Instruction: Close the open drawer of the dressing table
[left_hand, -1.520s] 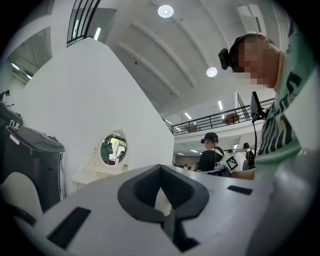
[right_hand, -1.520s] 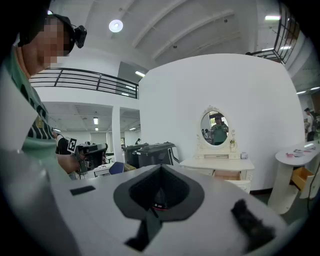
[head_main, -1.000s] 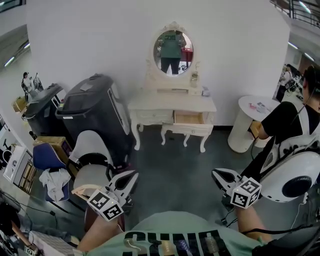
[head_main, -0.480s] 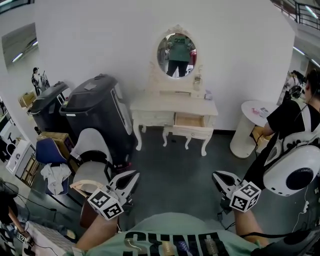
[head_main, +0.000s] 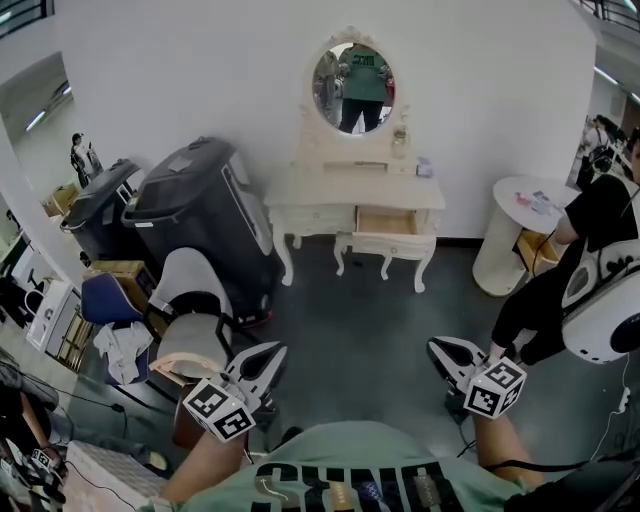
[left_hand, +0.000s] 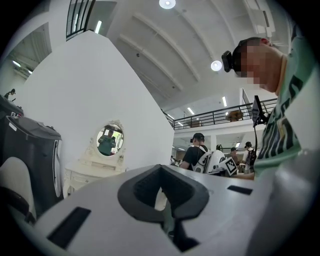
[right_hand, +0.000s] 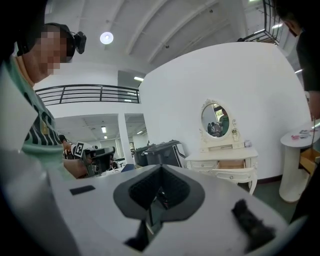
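Item count, head view:

- Dressing table (head_main: 355, 195): one, upper centre of the frame.
- Drawers in its front: two. One open drawer (head_main: 387, 222) on the right side, one closed drawer (head_main: 312, 215) on the left side.
- Oval mirror (head_main: 352, 75): one, above the tabletop.
- Small items on the tabletop: two, a bottle (head_main: 400, 143) and a low object (head_main: 424, 167) at the right end.
- Dark bins: two, left of the dressing table. One large bin (head_main: 200, 215), one small bin (head_main: 95, 215).
- Round white table (head_main: 510, 240): one, right edge.
- Pale chair (head_main: 190, 310): one, lower left.
- Grippers: two, lower frame: left gripper (head_main: 272, 355), right gripper (head_main: 438, 350).
- Marker cubes: two, one per gripper.
- Person in black (head_main: 580, 240): one, right edge.
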